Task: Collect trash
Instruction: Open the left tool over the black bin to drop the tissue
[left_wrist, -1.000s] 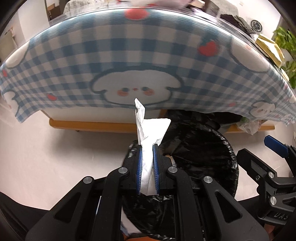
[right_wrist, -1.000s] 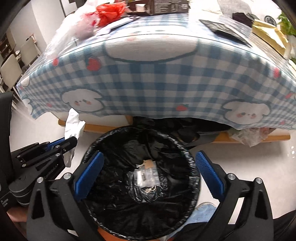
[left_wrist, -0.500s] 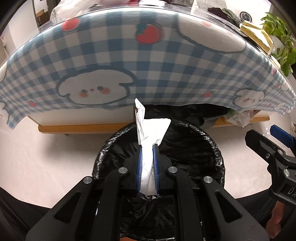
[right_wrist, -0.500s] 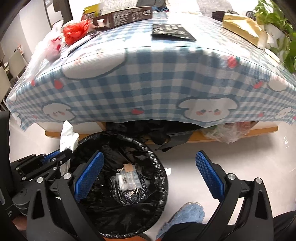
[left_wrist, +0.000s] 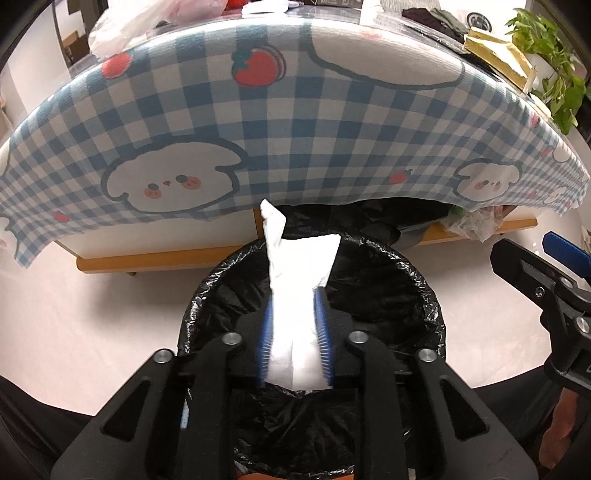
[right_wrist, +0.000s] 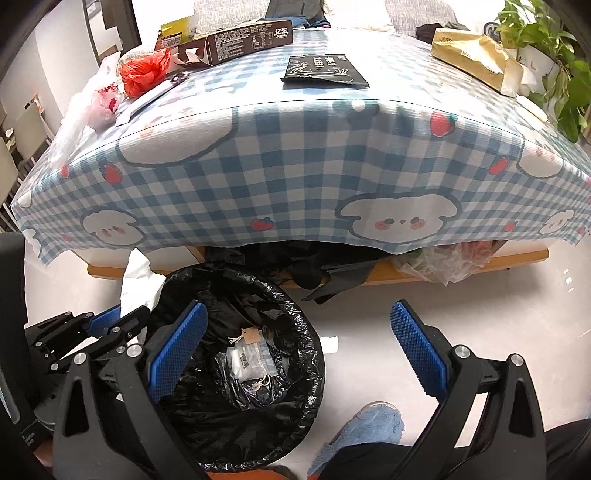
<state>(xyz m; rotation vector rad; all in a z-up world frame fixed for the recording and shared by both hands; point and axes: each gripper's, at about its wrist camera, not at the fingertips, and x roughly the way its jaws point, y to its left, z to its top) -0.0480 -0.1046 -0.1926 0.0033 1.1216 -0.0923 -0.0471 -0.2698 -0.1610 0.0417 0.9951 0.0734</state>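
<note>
Left wrist view: the left gripper (left_wrist: 295, 339) has its blue pads pinching a white tissue (left_wrist: 299, 291), though the pads look blurred and a touch spread, so the grip may be loosening. The tissue sticks up directly over the mouth of the trash bin (left_wrist: 413, 266), lined with a black bag. That's the point of this pose: held over the opening, it should fall straight in when let go. Beyond the bin hangs the checked tablecloth (left_wrist: 295, 147), and the right gripper pokes in at the bin's right.

Right wrist view: the right gripper (right_wrist: 299, 343) is spread wide, gripping nothing, hovering just right of the bin (right_wrist: 295, 295), seemingly staying clear of the drop. Inside the bin sits clear packaging (right_wrist: 247, 360) already binned. The left gripper (right_wrist: 107, 325) shows at the bin's left rim, tissue (right_wrist: 138, 280) poking up. On the table beyond the bin wait a black packet (right_wrist: 325, 72), red plastic bag (right_wrist: 146, 72) and brown box (right_wrist: 243, 40), likely next.
</note>
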